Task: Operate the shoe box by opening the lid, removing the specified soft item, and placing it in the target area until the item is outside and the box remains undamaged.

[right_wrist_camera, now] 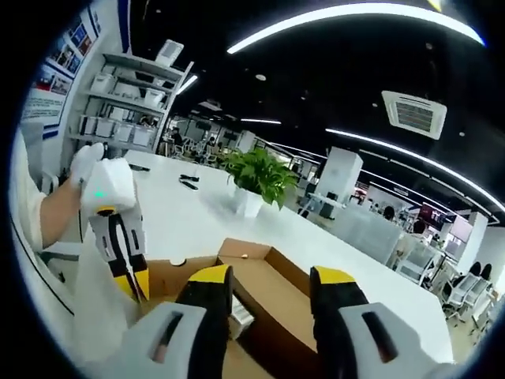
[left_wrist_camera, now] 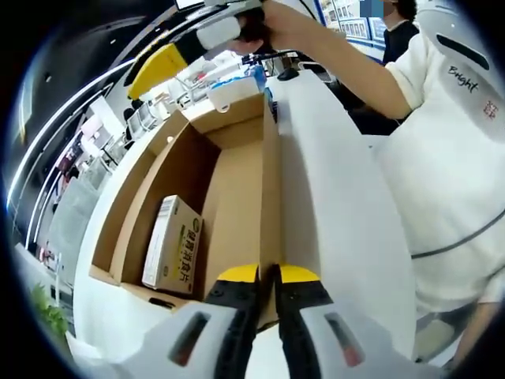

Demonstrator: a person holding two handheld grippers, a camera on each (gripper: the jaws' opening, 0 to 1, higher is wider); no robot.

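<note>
In the left gripper view the left gripper (left_wrist_camera: 268, 276) has its jaws pressed together on the edge of the open cardboard box (left_wrist_camera: 237, 189), and a small packet (left_wrist_camera: 172, 245) lies inside on the left of the box floor. The right gripper (left_wrist_camera: 170, 63) is raised beyond the far end. In the right gripper view the right gripper (right_wrist_camera: 264, 288) stands wide apart with nothing between its jaws, above the box (right_wrist_camera: 268, 292), and a potted plant (right_wrist_camera: 256, 181) stands far on the white table (right_wrist_camera: 205, 221).

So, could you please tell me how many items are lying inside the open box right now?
1: a small printed carton lies on the floor of the cardboard box, against its left wall in the left gripper view. More could be hidden behind the near wall.
</note>
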